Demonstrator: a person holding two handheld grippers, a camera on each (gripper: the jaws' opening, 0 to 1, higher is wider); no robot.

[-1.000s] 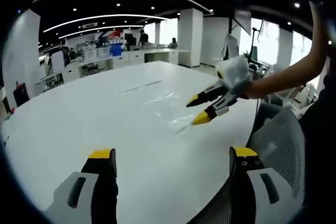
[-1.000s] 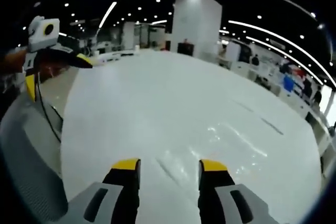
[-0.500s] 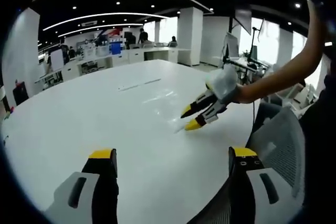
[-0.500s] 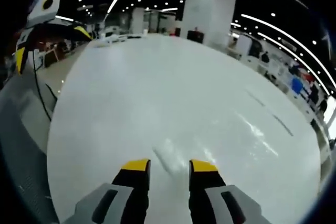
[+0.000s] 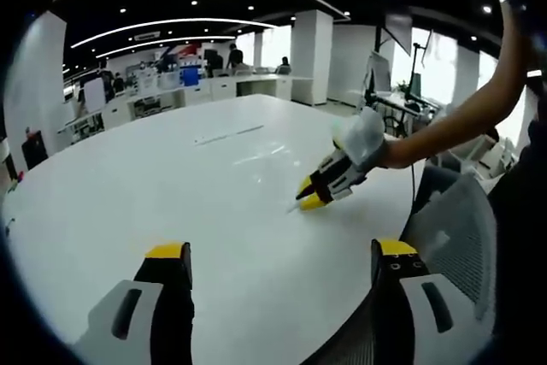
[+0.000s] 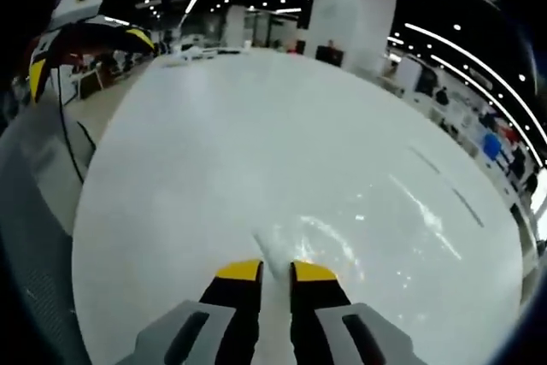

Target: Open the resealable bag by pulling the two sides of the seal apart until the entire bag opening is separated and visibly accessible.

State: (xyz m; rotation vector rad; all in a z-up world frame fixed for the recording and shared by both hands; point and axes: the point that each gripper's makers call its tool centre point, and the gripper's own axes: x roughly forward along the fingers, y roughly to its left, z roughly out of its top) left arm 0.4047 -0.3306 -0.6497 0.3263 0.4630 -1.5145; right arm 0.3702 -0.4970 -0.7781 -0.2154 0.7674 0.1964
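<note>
1. In the left gripper view, the left yellow-tipped black claw has its jaws spread wide apart with nothing between them, above the near edge of the broad white glossy table.
2. Just beside that edge, at lower right, sits the grey mesh chair back.
3. Farther across the table, the right yellow-tipped black claw, held out on a person's bare forearm, has its tips down on the tabletop with the jaws drawn nearly together.
4. In the right gripper view, that claw shows only a narrow gap, and the near edge of the clear flat resealable plastic bag runs into that gap; whether the jaws actually pinch it I cannot tell.
5. The bag lies flat on the table, so transparent that it reads only as faint glints and a thin pale edge line; its seal is too faint to judge.
6. Beyond the table stand white square pillars and distant office desks.
</note>
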